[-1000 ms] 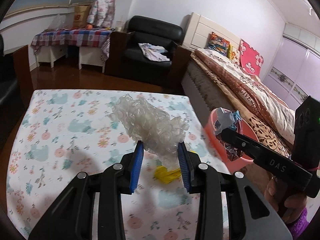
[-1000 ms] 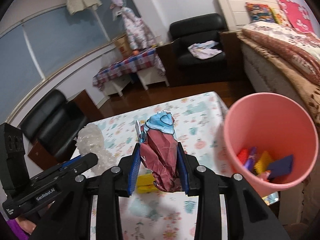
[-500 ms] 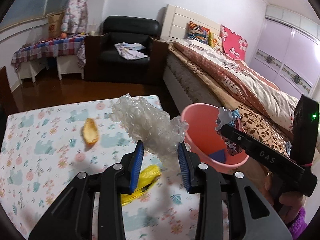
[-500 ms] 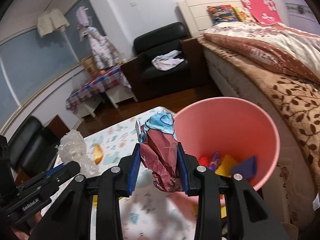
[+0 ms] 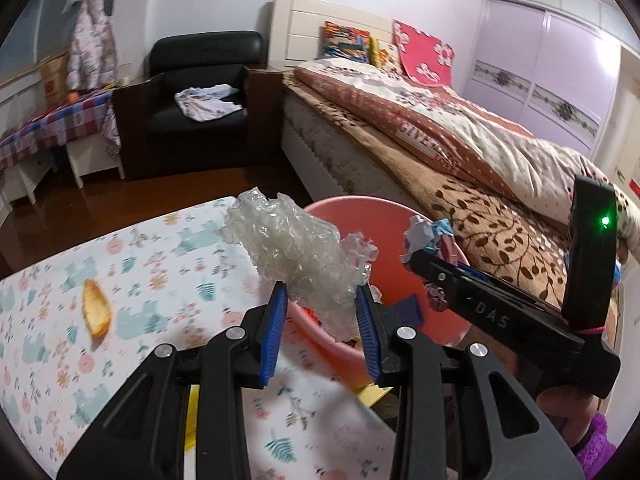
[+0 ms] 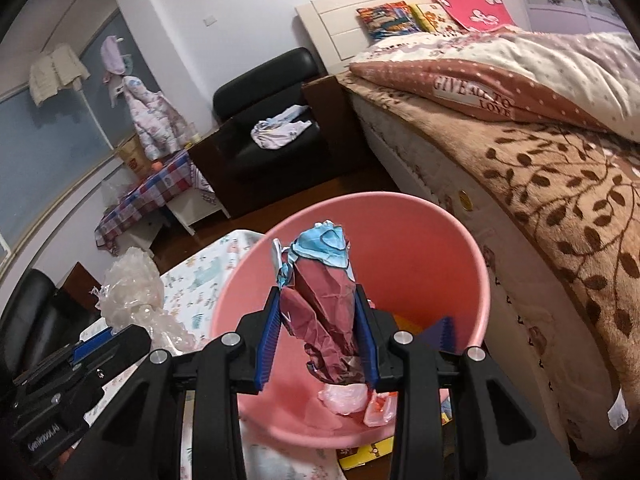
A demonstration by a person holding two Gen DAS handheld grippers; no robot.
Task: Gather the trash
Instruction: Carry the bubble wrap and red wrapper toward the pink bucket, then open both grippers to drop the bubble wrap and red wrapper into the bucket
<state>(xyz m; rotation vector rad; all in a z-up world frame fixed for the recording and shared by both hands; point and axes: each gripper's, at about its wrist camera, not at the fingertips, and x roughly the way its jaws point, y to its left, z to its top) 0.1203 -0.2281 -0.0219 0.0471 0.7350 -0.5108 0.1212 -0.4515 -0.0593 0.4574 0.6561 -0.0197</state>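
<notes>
The pink bucket (image 6: 460, 240) stands right beside the corner of the bench (image 5: 140, 264), between the bench and the bed (image 5: 460, 152). The left claw (image 5: 322, 320) squeezes a clump of clear bubble wrap (image 5: 296, 252) between its blue pads (image 5: 274, 332). The wrap sticks out past the tips and hangs over the near rim of the bucket, on the bench side. The right claw (image 6: 318, 334) is closed on a crumpled dark red wrapper (image 6: 328, 304) with a light blue top. It holds the wrapper above the open mouth of the bucket, in the air and not touching the walls. In the left view, the right claw (image 5: 416, 260) reaches over the far side of the bucket with the blue and white tip of the wrapper (image 5: 426, 232) showing. Inside the bucket lie a dark blue piece (image 6: 442, 332), some red and orange bits and a pale pink lump (image 6: 344, 396). On the bench, well away from the bucket, lies an orange peel (image 5: 95, 307). A yellow scrap (image 5: 193, 416) lies on the bench under the left claw, near the bucket. Past the bucket a black armchair (image 5: 200, 88) with a cloth on its seat stands next to the bed.
</notes>
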